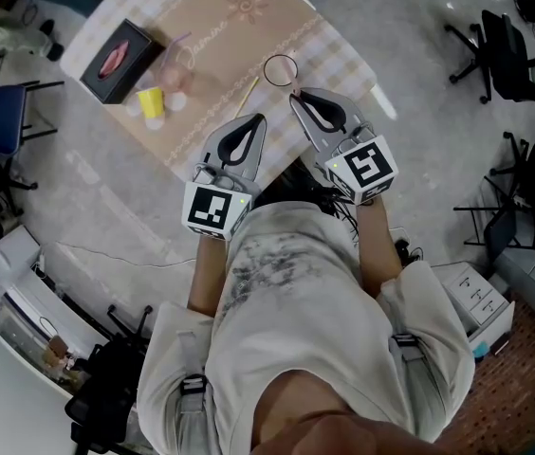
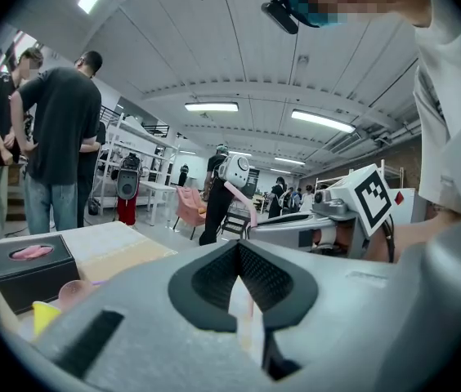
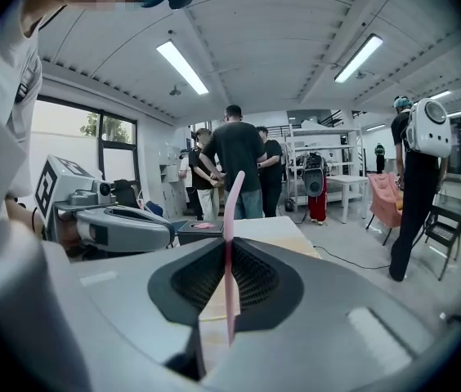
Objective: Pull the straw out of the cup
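My right gripper (image 3: 229, 239) is shut on a pink straw (image 3: 232, 198) that stands upright between its pads, its top end bent. In the head view this gripper (image 1: 297, 97) hangs just short of a clear cup (image 1: 280, 68) on the checked tablecloth, and the straw is clear of the cup. The left gripper (image 1: 257, 118) floats beside it over the table's near edge, jaws together with nothing held. From the left gripper view (image 2: 236, 245) the pink straw (image 2: 243, 202) shows at the tip of the right gripper (image 2: 251, 232).
A black tissue box (image 1: 120, 60), a yellow cup (image 1: 151, 101) and a pink cup (image 1: 173, 70) stand on the table's left part. A thin yellow straw (image 1: 247, 93) lies on the cloth (image 1: 239, 27). Office chairs (image 1: 495, 55) stand at right; people stand beyond the table (image 3: 239, 166).
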Action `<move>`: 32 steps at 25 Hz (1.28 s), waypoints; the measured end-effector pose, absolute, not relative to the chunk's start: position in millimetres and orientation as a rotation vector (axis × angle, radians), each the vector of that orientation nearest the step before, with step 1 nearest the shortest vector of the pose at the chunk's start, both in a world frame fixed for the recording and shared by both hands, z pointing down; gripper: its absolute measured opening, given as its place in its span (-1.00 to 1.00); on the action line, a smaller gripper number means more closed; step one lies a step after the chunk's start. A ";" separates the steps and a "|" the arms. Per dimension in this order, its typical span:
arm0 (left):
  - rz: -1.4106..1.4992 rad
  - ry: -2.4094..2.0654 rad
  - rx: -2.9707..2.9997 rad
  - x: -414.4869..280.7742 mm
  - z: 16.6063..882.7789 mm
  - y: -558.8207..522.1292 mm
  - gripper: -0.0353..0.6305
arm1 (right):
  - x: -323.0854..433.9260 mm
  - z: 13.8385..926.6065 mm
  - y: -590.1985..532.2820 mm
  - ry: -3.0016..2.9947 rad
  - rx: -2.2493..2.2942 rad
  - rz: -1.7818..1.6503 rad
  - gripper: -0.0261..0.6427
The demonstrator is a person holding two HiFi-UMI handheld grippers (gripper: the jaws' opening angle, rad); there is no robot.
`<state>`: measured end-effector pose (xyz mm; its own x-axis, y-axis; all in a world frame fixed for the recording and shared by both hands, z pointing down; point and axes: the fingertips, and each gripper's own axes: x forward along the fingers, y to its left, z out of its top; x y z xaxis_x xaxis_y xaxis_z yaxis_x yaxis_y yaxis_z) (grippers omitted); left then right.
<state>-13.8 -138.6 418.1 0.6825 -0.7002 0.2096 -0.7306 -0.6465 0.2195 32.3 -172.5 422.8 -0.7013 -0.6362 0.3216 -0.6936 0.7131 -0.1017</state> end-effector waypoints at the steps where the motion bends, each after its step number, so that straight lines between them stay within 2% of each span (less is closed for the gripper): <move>1: 0.142 -1.141 2.614 -13.6 415.9 -137.1 -0.88 | 33.0 421.7 -169.3 -2.657 1.055 0.314 -0.82; 32: 0.129 -1.118 2.620 -16.3 416.1 -105.0 -0.88 | 44.4 416.9 -116.9 -2.636 1.086 0.332 -0.83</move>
<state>-16.3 -105.0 416.1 0.6951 -0.6922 0.1939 -0.7182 -0.6573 0.2284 44.4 -116.9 416.9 -0.6822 -0.6511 0.3326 -0.7133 0.6926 -0.1072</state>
